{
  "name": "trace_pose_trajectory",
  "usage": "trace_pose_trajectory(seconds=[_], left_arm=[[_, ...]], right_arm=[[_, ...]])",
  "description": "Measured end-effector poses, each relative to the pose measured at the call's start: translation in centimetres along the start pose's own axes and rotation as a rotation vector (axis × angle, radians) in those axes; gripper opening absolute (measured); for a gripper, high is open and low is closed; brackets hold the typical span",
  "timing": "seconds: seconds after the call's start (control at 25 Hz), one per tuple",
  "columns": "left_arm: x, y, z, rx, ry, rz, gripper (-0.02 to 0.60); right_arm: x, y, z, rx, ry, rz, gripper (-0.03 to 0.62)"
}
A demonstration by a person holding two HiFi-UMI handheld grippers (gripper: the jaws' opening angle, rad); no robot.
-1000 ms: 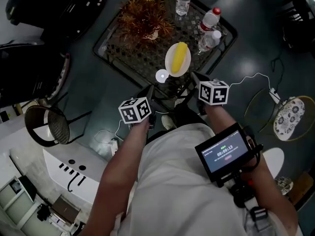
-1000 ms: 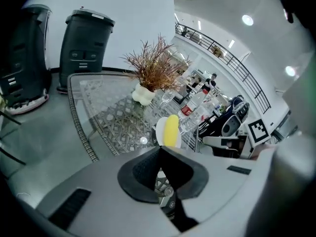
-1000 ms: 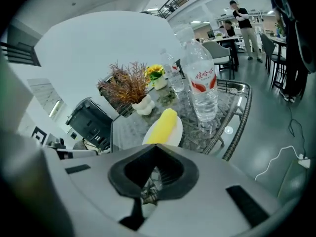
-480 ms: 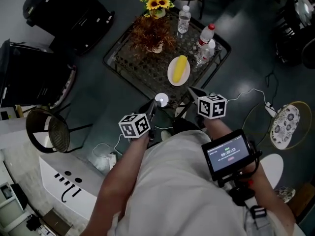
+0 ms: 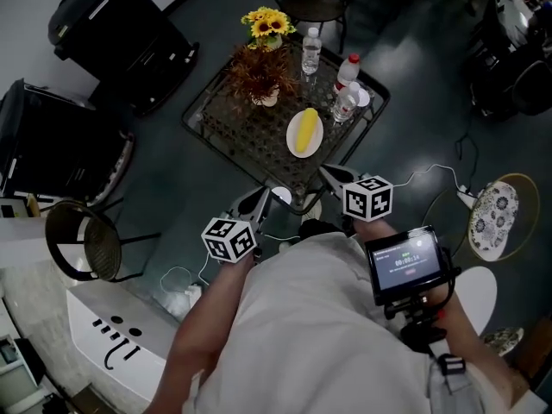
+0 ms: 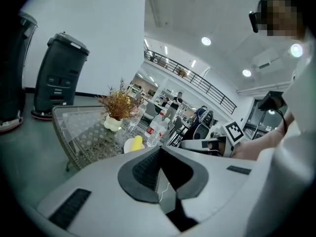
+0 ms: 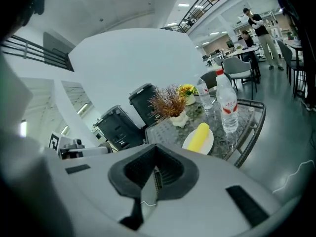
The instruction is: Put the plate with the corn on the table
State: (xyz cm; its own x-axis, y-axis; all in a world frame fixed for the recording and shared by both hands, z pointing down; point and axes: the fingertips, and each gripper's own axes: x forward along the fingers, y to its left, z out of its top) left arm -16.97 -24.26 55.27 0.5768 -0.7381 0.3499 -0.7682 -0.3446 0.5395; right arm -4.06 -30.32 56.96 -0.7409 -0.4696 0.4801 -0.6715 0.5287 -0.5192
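While you stand on the dark grey floor (image 5: 164, 175), the square desk with the woven wicker rim and glass top (image 5: 226, 123) lies ahead of you, turned corner-on. Two bulky black plastic units (image 5: 103, 24) stand on the floor to its left, well apart from it.

Your left gripper (image 5: 256, 199) and your right gripper (image 5: 327, 173) both point toward the desk's near corner, the right one closer to it, and neither touches anything on the desk. In the left gripper view that gripper's (image 6: 159, 154) jaws are pressed together with nothing between them. In the right gripper view the right one's (image 7: 155, 166) jaws are likewise closed and empty.

On the desk, a rust-brown dried plant in a white pot (image 5: 259, 74) sits near the middle, with a small bunch of yellow sunflowers (image 5: 266, 22) at the far corner. Three clear plastic water bottles (image 5: 346, 72) stand along the right side.

Your round white plate (image 5: 294, 128) rests flat on the glass toward the near right edge, just beside the nearest bottle. The yellow corn cob (image 5: 305, 131) lies lengthwise across its middle.
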Motion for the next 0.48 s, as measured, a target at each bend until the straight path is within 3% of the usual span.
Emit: trace_pose_trajectory(seconds=[0.32, 0.48], left_arm=[[-1.2, 0.0, -0.2, 0.003, 0.015, -0.014, 0.008], [-1.9, -2.0, -1.1, 0.027, 0.013, -0.028, 0.008]], right_arm=[[-1.0, 3.2, 0.1, -0.017, -0.022, 0.053, 0.008], [-3.5, 4.1, -1.0, -0.024, -0.041, 0.066, 0.008]])
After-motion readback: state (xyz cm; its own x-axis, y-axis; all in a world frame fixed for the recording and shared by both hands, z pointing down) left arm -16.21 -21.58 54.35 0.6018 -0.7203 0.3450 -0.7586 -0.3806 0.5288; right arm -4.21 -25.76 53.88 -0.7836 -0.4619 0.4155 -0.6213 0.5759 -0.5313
